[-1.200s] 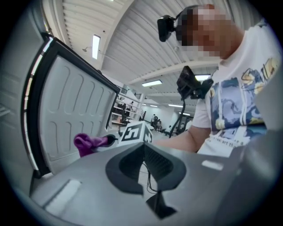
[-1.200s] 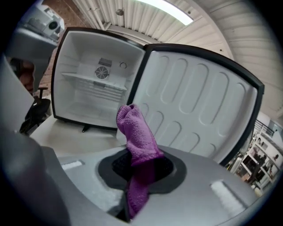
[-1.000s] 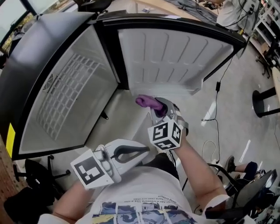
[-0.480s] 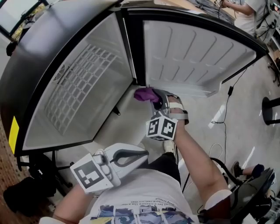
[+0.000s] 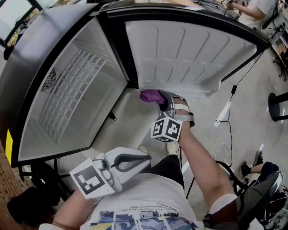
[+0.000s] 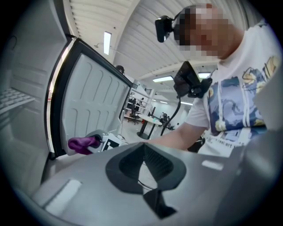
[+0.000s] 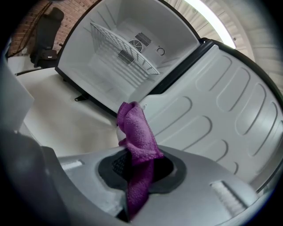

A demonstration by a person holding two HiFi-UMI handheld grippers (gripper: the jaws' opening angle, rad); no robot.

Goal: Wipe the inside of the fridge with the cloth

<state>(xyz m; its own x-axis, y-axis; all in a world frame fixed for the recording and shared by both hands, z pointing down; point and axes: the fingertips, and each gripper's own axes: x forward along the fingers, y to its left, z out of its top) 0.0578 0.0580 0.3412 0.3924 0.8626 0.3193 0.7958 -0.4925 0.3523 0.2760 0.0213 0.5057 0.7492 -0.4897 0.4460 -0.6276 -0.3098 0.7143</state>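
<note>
The small fridge [image 5: 67,134] stands open, its white inside holding a wire shelf [image 5: 67,96], also seen in the right gripper view [image 7: 126,50]. Its door [image 5: 189,49] swings out to the right. My right gripper [image 5: 163,103] is shut on a purple cloth [image 5: 151,95], which sits in front of the door's lower corner near the hinge. In the right gripper view the cloth [image 7: 137,132] sticks up from between the jaws. My left gripper [image 5: 145,157] hangs low near my body, shut and holding nothing. From the left gripper view the cloth [image 6: 83,143] shows far off.
A black cable [image 5: 223,119] trails over the floor right of the door. A round stool base [image 5: 279,108] stands at the right edge. Dark chairs sit at lower left [image 5: 27,197] and lower right [image 5: 261,193]. Another person [image 5: 252,11] works at the back.
The right gripper with the cloth has edged up toward the door's lower corner. The left gripper has stayed in place.
</note>
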